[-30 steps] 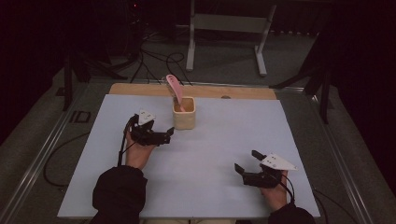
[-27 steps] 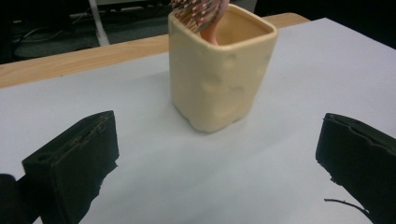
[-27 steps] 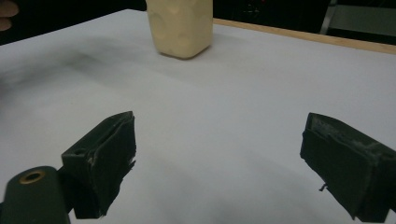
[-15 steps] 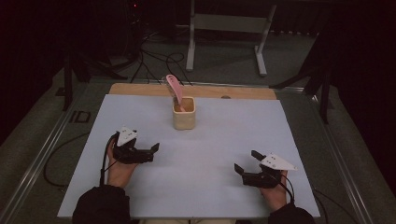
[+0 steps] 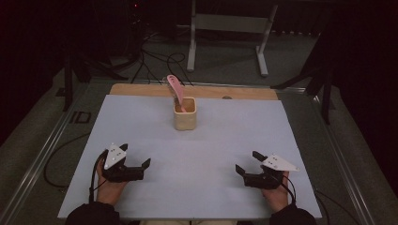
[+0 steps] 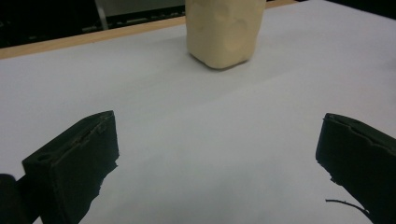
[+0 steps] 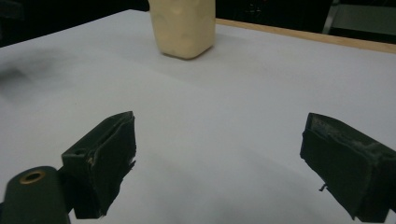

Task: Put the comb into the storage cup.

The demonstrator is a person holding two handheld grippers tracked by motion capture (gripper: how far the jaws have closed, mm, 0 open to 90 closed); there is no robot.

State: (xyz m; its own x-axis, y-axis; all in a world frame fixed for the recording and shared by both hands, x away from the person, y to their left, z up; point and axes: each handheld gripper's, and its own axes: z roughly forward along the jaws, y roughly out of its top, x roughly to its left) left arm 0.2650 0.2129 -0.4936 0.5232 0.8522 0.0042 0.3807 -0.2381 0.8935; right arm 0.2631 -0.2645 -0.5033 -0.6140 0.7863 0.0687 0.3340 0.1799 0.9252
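A tan cup (image 5: 184,113) is seen upright near the far middle of the white table (image 5: 197,154). A pink spoon (image 5: 174,88) is stood inside it and leans to the left. The left gripper (image 5: 136,165) is held low near the front left edge, well apart from the cup, and its jaws are spread wide with nothing between them. The right gripper (image 5: 248,162) is held near the front right edge, its jaws spread wide too.
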